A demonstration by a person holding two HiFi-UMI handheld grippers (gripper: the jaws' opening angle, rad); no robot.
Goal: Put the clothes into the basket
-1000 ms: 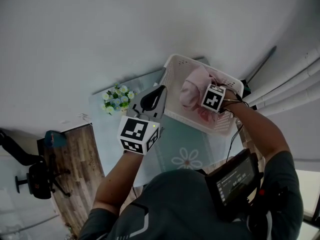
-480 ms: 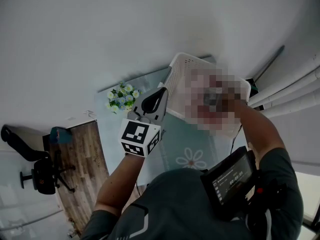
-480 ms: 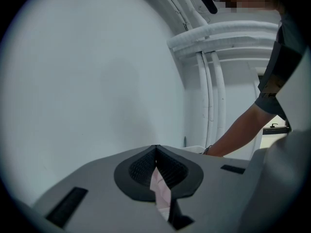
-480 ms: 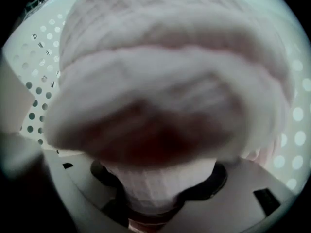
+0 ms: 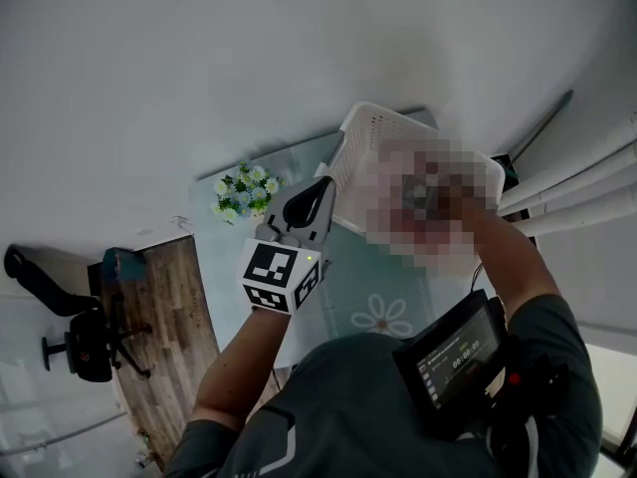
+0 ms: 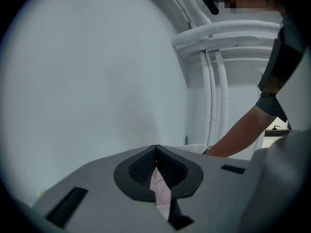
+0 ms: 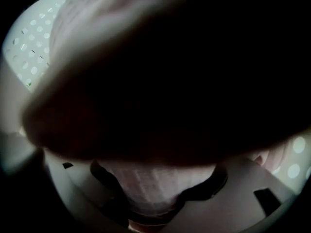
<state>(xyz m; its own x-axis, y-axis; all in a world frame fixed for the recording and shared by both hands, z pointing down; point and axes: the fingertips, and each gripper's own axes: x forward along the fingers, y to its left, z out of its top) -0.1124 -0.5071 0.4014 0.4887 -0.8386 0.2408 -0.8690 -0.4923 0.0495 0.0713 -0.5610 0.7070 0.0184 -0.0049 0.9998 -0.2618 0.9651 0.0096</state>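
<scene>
Pink cloth [image 7: 97,13] of a ribbed weave was found spread across most of the right gripper view. A fold of it was clamped between the jaws of the right gripper [image 7: 158,181], which were closed onto it. The perforated white wall of the basket [image 7: 22,42] was seen at the left of that view and again at the lower right, with the cloth lying within it.

In the head view the basket was recorded at the far right of a pale green table [image 5: 348,297]. Its contents and the right gripper were covered by a mosaic patch, and only the right forearm [image 5: 513,262] was seen leading into it.

The left gripper [image 6: 156,149] was held over the table, just beside the basket's left wall, and contact between them could not be established. Its jaw tips were brought together. A thin pale pink strip was noted in the slot below the tips, but whether it was gripped could not be determined.

A small bunch of flowers [image 5: 242,192] was noted at the table's far left. An office chair [image 5: 85,342] was noted on the floor further left.
</scene>
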